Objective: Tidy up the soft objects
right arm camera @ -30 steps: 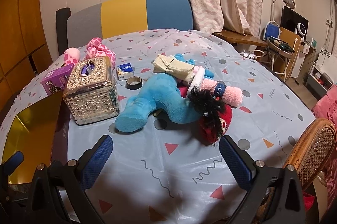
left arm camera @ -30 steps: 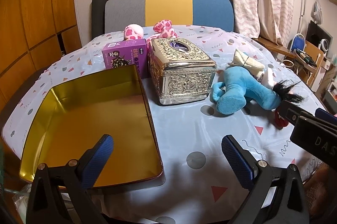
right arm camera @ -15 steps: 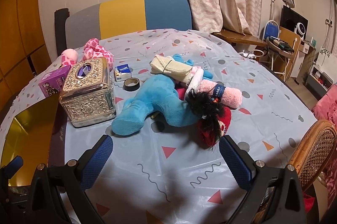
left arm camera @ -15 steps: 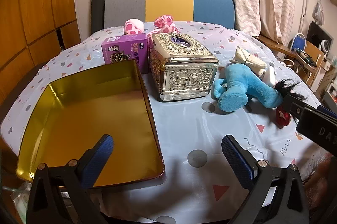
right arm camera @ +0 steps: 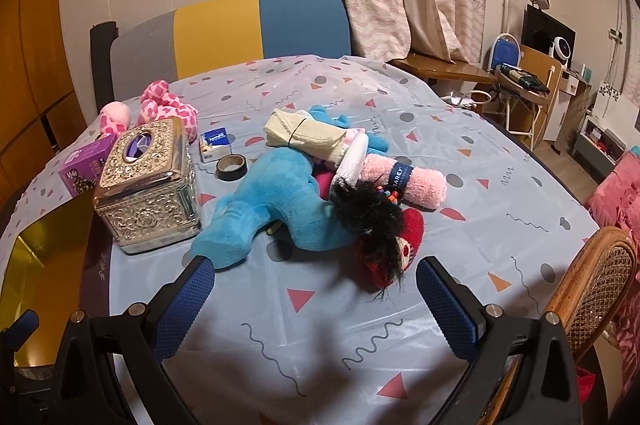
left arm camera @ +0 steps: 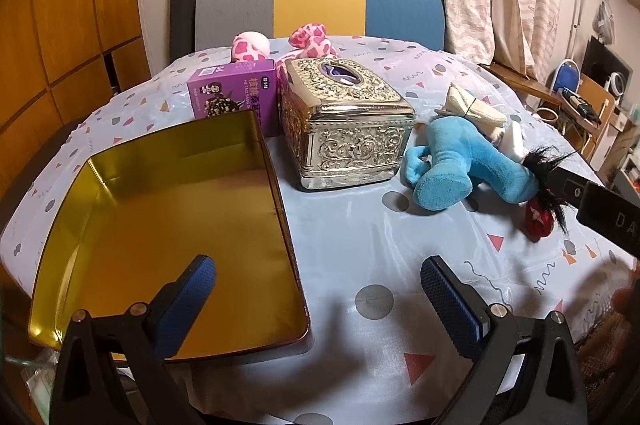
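Observation:
A blue plush toy (right arm camera: 276, 201) (left arm camera: 460, 161) lies mid-table in a heap with a rolled pink towel (right arm camera: 404, 181), a cream cloth bundle (right arm camera: 308, 135) and a red doll with black hair (right arm camera: 384, 237). A pink spotted plush (right arm camera: 166, 109) (left arm camera: 280, 45) lies at the far side. An empty gold tin tray (left arm camera: 160, 225) sits at the near left. My left gripper (left arm camera: 318, 289) is open, hovering over the tray's right edge. My right gripper (right arm camera: 314, 289) is open, just short of the blue plush and the doll.
An ornate silver tissue box (left arm camera: 344, 129) (right arm camera: 150, 185) stands between the tray and the plush heap, with a purple box (left arm camera: 232, 97) behind the tray. A tape roll (right arm camera: 231, 167) and a small blue box (right arm camera: 216, 144) lie behind the heap. A wicker chair (right arm camera: 592, 289) stands at the right.
Both grippers have edged forward over the table, so the tray, tissue box and plush heap sit nearer in both views. Both stay open and nothing on the table has moved.

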A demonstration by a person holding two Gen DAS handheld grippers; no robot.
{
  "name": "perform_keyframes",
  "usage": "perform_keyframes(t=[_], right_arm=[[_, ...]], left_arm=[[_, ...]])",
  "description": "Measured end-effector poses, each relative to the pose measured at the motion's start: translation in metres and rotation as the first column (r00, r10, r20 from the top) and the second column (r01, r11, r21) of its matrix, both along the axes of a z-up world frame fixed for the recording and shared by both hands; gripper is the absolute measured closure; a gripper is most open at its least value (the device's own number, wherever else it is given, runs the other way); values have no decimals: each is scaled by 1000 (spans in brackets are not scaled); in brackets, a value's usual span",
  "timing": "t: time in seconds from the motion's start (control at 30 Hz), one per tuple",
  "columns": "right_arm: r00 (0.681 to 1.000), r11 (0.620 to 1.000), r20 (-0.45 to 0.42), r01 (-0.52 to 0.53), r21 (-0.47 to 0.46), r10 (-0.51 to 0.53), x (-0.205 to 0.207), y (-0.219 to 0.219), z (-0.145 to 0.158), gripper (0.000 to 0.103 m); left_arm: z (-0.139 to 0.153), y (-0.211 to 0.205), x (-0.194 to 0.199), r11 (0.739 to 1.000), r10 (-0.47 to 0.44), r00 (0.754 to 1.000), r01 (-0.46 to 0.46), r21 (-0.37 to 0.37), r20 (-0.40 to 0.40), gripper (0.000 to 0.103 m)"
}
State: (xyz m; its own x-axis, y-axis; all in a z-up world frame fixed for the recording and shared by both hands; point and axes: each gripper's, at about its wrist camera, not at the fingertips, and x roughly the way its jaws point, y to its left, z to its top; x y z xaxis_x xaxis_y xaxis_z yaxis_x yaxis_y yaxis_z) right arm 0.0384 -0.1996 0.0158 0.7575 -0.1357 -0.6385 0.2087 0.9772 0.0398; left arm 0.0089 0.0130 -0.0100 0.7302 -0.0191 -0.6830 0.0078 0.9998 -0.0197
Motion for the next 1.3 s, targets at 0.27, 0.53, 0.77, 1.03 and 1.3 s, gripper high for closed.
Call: perform_keyframes(t=[0.27,0.53,0.77,1.03,1.3], right_arm=[[1000,1000,6,16,7,-16,4,-10,2,0],[998,998,11,59,23,-59,7,-30,4,0],[994,993,18,111,39,-112,12,-57,7,0],[988,970,1,152,191,-155,22,-105,5,0],[983,906,50,141,399,-175,15,-133,-2,0]], left_arm=[[2,-6,2,1000,-16,1000,16,24,3,0],[2,-14,4,998,-44,999,44,46,1,0],[1,-25,9,994,-94,996,94,49,-9,0],[1,-44,25,962,-269,960,263,-73,-78,0],[11,-69,54,927,-360,927,342,-156,-106,6]])
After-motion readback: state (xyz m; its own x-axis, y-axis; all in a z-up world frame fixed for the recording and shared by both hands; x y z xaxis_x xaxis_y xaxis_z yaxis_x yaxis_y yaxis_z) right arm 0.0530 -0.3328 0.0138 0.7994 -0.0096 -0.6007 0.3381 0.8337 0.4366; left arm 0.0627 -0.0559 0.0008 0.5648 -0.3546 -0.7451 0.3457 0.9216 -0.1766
